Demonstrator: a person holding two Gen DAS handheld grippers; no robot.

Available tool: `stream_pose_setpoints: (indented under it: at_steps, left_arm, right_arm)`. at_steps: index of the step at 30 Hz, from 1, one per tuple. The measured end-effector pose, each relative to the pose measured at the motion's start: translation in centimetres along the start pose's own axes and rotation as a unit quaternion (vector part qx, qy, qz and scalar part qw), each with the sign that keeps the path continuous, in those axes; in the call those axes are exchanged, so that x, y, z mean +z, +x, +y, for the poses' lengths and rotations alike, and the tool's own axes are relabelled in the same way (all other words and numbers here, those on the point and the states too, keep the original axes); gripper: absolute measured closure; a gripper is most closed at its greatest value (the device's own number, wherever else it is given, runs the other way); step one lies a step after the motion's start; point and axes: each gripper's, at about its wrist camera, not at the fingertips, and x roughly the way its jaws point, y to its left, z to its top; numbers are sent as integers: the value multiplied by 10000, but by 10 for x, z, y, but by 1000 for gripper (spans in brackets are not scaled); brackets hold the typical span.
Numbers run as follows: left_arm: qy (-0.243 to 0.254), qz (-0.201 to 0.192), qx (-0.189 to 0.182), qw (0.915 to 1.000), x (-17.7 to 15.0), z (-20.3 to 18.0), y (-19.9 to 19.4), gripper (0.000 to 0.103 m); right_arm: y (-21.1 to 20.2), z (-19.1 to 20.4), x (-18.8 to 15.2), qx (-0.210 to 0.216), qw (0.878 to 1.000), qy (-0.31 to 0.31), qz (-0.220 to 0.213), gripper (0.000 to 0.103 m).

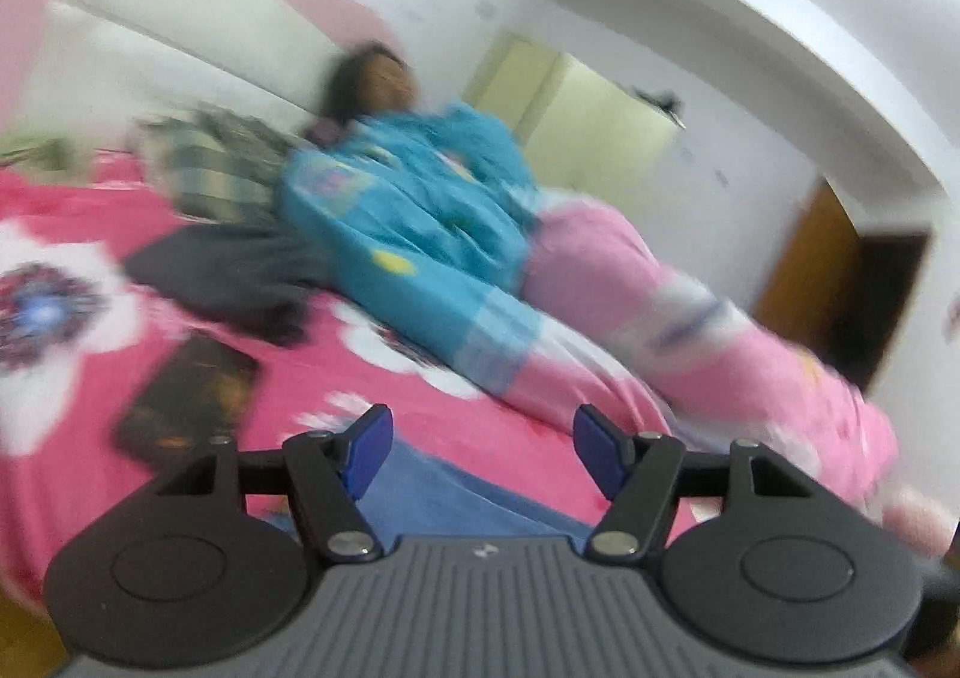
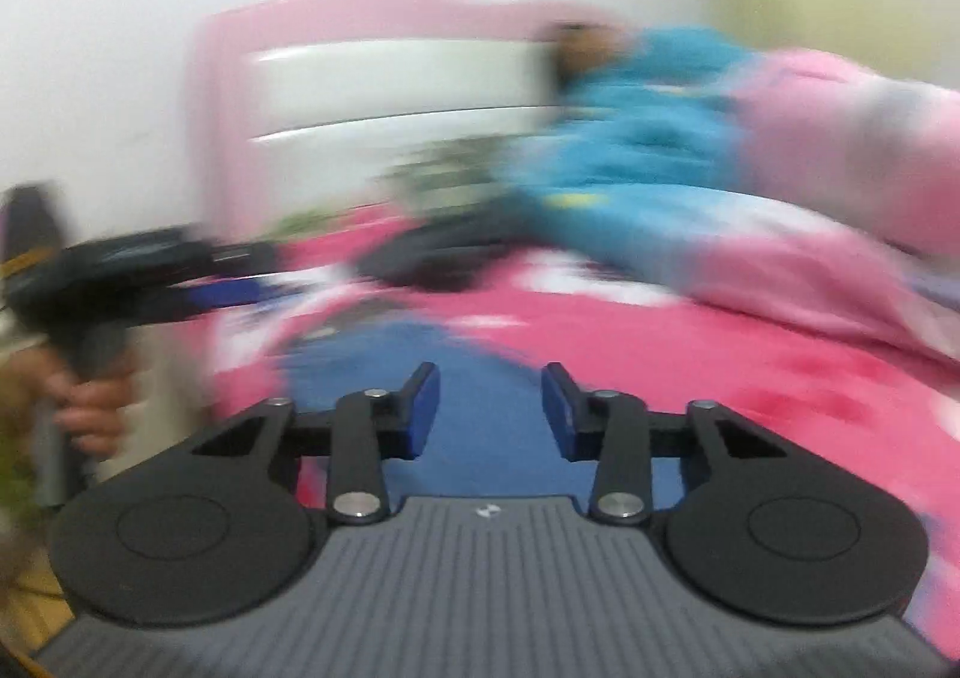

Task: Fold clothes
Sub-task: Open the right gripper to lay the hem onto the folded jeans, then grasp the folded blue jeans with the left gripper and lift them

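My left gripper [image 1: 483, 447] hangs low over the bed [image 1: 72, 498], its blue pads spread wide with nothing between them. Just below and past them lies a blue garment [image 1: 456, 504], flat on the pink flowered bedcover. My right gripper [image 2: 491, 414] is over the same blue garment [image 2: 480, 378]; its pads stand partly apart and grip nothing. In the right wrist view I can see the left gripper [image 2: 240, 291] off to the left, with the hand [image 2: 90, 408] that holds its handle.

Further up the bed a person in a blue top [image 1: 408, 210] sits against the pink and white headboard [image 1: 150, 18]. Beside them lie a checked cloth [image 1: 210, 168] and a dark garment [image 1: 234, 282], the dark one touching the person's side. A dark phone-like slab [image 1: 186, 396] lies on the cover near my left gripper. A pink quilt [image 1: 690, 318] is bunched to the right. Both views are smeared by motion blur. I see no containers in either view.
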Motion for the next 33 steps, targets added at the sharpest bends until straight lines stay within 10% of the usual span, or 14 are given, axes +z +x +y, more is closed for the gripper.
stream_pose_setpoints:
  at_steps: [4, 6, 13, 22, 26, 33]
  left_arm:
    - [563, 703, 494, 9947, -22, -20, 51, 38]
    - [872, 967, 1096, 9854, -34, -19, 69, 49]
    - [1357, 983, 1387, 9761, -51, -15, 76, 53]
    - [1437, 1090, 1483, 9724, -50, -19, 79, 53]
    - [1382, 1101, 1449, 9736, -50, -18, 80, 53]
    - [1294, 1178, 1311, 9758, -46, -14, 79, 48]
  right_arm:
    - [-46, -64, -16, -1303, 9886, 755, -18, 85]
    - [-56, -74, -33, -1334, 9882, 748, 115, 88]
    - [-54, -117, -116, -1460, 9798, 771, 1127, 92]
    - [-40, -158, -58, -1140, 9861, 1095, 513, 91]
    - [18, -207, -75, -1701, 9670, 1532, 1121, 86]
    - [-39, -242, -85, -1195, 9198, 3692, 584, 76]
